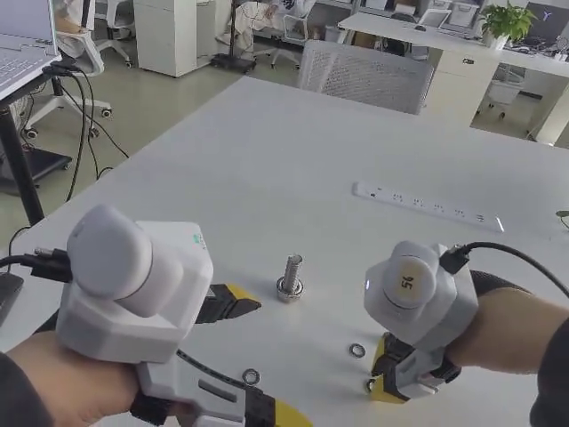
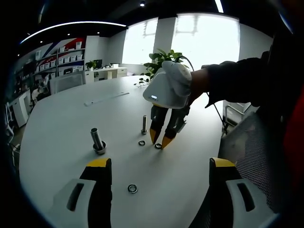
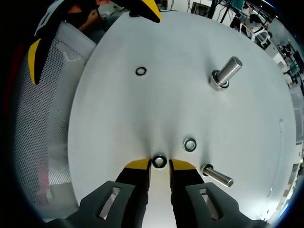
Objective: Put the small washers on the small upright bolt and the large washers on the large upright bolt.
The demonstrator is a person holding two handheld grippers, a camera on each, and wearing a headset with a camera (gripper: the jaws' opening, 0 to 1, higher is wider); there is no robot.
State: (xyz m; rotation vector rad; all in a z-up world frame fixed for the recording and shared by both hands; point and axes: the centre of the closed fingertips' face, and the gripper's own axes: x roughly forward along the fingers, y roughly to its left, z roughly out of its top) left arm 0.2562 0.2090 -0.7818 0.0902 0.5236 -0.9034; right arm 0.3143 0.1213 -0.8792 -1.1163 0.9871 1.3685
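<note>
Right gripper (image 3: 159,166), jaws drawn in and seemingly clamped on a small silvery ring washer (image 3: 159,161) lying flat on the white table (image 3: 118,114); left gripper (image 2: 160,164) jaws wide apart

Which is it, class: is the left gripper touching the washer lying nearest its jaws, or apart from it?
Apart. The left gripper view shows the washer lying on bare table between the left gripper's wide-open jaws, clear of both.

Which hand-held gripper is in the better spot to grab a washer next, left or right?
Right, probably. The right hand-held gripper has its jaws either side of a washer. The left hand-held gripper is wide open, and the other washer near it is untouched.
</note>
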